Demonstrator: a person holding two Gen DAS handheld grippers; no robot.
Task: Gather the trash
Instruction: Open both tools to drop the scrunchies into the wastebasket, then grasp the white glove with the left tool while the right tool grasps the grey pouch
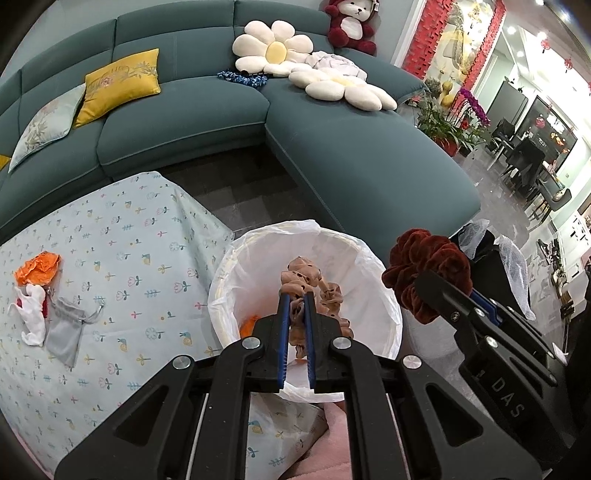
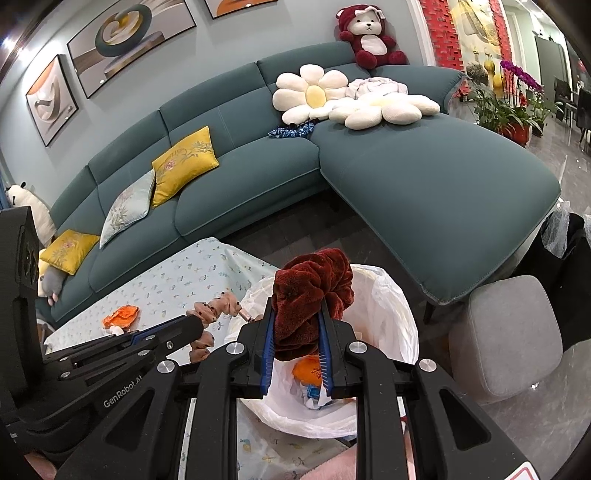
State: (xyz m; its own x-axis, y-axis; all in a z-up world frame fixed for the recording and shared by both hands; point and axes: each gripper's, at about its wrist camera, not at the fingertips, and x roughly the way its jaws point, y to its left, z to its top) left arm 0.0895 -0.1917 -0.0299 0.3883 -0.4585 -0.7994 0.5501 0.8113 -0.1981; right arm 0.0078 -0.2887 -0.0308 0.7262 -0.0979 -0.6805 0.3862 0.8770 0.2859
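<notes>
My left gripper (image 1: 296,295) is shut on a tan spotted scrunchie (image 1: 314,284) and holds it over the white-lined trash bin (image 1: 236,269). My right gripper (image 2: 297,304) is shut on a dark red velvet scrunchie (image 2: 314,284) above the same bin (image 2: 399,314); it shows at the right of the left wrist view (image 1: 424,266). The tan scrunchie also shows in the right wrist view (image 2: 214,308). Orange and white trash (image 2: 308,373) lies inside the bin. On the flowered tablecloth (image 1: 129,240) lie an orange crumpled piece (image 1: 37,267), a white cloth (image 1: 31,314) and a grey drawstring pouch (image 1: 66,332).
A teal L-shaped sofa (image 1: 351,155) with yellow cushions (image 1: 118,85), flower pillows (image 1: 273,50) and a plush bear (image 1: 351,24) stands behind the table. A grey stool (image 2: 506,332) sits right of the bin. A black bag-lined container (image 1: 491,258) is further right.
</notes>
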